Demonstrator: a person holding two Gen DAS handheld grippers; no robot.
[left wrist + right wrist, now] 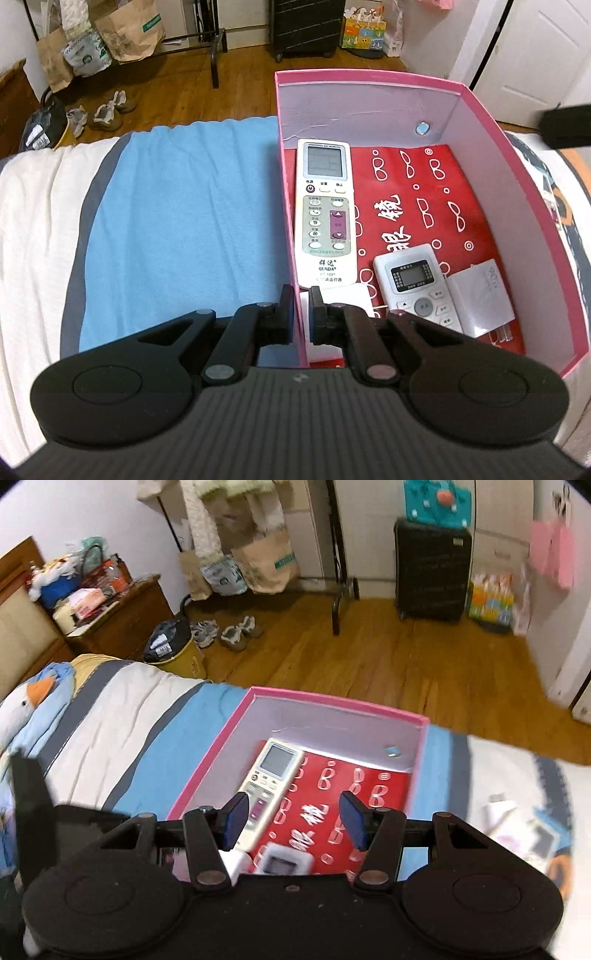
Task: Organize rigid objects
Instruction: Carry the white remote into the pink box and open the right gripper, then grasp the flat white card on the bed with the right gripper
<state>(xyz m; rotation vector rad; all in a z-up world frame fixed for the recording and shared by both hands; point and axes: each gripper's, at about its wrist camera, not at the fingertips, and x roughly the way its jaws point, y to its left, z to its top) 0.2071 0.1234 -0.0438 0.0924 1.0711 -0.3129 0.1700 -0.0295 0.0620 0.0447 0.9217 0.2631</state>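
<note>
- My left gripper (302,314) is closed down on the near left wall of the pink box (491,122), one finger outside and one inside; I judge it is steadying the box.
- My right gripper (293,819) hovers above the box interior with its jaws wide apart and nothing between them.
- Inside the box, on a red printed cloth (424,206), lie a long white remote (325,218) along the left wall, a smaller white remote (417,284) near the front, a white adapter (480,295) just beside it, and a white block (347,295) at the near wall.
- The right wrist view shows further small white items (517,823) on the bedding (177,229) outside the box's right wall; blur prevents identification.
- Judgement: packing is part done, and the step in hand falls between placements.
- Next move calls for carrying the open right gripper across to those loose items, closing on one, and returning over the wall while the left keeps the box from sliding on soft bedding.
</note>
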